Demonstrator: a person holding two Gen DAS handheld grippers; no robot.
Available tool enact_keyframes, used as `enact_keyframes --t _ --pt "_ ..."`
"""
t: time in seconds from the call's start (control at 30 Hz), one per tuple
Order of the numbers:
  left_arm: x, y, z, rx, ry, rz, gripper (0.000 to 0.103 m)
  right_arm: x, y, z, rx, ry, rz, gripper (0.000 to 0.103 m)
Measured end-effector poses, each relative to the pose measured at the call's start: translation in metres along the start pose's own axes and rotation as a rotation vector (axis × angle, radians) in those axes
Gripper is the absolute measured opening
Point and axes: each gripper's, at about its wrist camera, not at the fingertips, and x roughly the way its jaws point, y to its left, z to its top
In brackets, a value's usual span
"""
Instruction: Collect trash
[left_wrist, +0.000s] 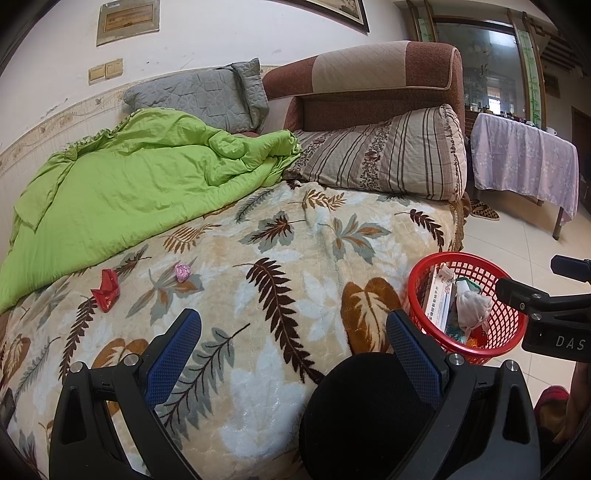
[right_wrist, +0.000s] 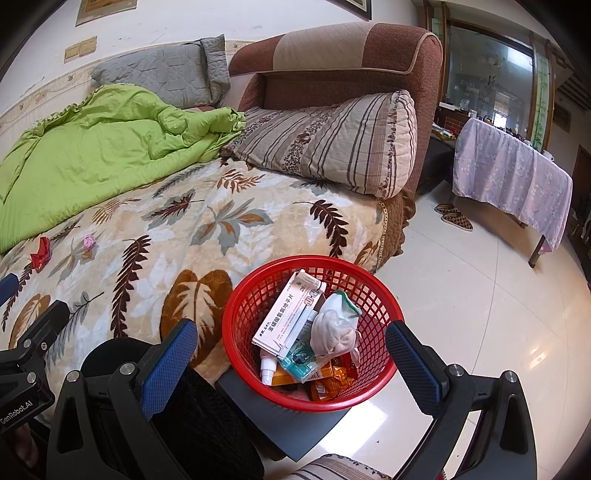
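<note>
A red mesh basket (right_wrist: 255, 306) stands beside the bed and holds a white medicine box (right_wrist: 291, 314), a white crumpled bag (right_wrist: 332, 328) and other packets. It also shows in the left wrist view (left_wrist: 509, 332). A red crumpled wrapper (left_wrist: 106, 290) and a pink crumpled paper ball (left_wrist: 182, 272) lie on the leaf-patterned blanket (left_wrist: 280, 258); both show in the right wrist view, the wrapper (right_wrist: 40, 253) and the ball (right_wrist: 89, 242). My left gripper (left_wrist: 293, 336) is open and empty above the blanket. My right gripper (right_wrist: 291, 347) is open and empty over the basket.
A green quilt (left_wrist: 122, 184) covers the bed's left part. A striped pillow (left_wrist: 384, 158) and a grey pillow (left_wrist: 199, 96) lie by the brown headboard (left_wrist: 369, 74). A cloth-covered table (right_wrist: 513, 177) and slippers (right_wrist: 454, 218) stand on the tiled floor. A dark stool top (right_wrist: 288, 424) lies under the basket.
</note>
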Motion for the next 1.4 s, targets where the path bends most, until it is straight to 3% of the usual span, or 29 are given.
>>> enact_keyframes --t 0.27,0.4,0.67,0.83,0.93,1.0,1.1,1.17,1.27,1.4 --pt "0.005 0.003 0.000 -0.035 0.022 -0.008 0.100 0.000 0.003 0.000 -0.022 -0.010 0.025 0.103" --pt "0.012 0.036 0.001 -0.135 0.049 0.039 0.100 0.006 0.016 0.014 -0.082 -0.030 0.090 0.103" --pt "0.041 0.152 -0.022 -0.407 0.212 0.336 0.100 0.036 0.093 0.069 -0.186 0.004 0.205 0.103" --pt "0.065 0.206 -0.058 -0.575 0.308 0.369 0.100 0.094 0.177 0.075 -0.304 0.180 0.313 0.103" --pt "0.086 0.224 -0.069 -0.580 0.376 0.381 0.100 0.126 0.219 0.071 -0.344 0.255 0.365 0.103" --pt "0.098 0.236 -0.074 -0.597 0.397 0.380 0.100 0.147 0.244 0.067 -0.372 0.252 0.329 0.103" --pt "0.115 0.248 -0.077 -0.602 0.420 0.408 0.100 0.182 0.269 0.068 -0.319 0.326 0.366 0.103" --pt "0.122 0.252 -0.075 -0.589 0.427 0.420 0.100 0.202 0.282 0.068 -0.299 0.310 0.326 0.103" --pt "0.131 0.253 -0.075 -0.565 0.444 0.438 0.102 0.219 0.293 0.065 -0.297 0.296 0.330 0.103" --pt "0.139 0.261 -0.075 -0.569 0.433 0.436 0.103 0.219 0.301 0.060 -0.322 0.247 0.282 0.103"
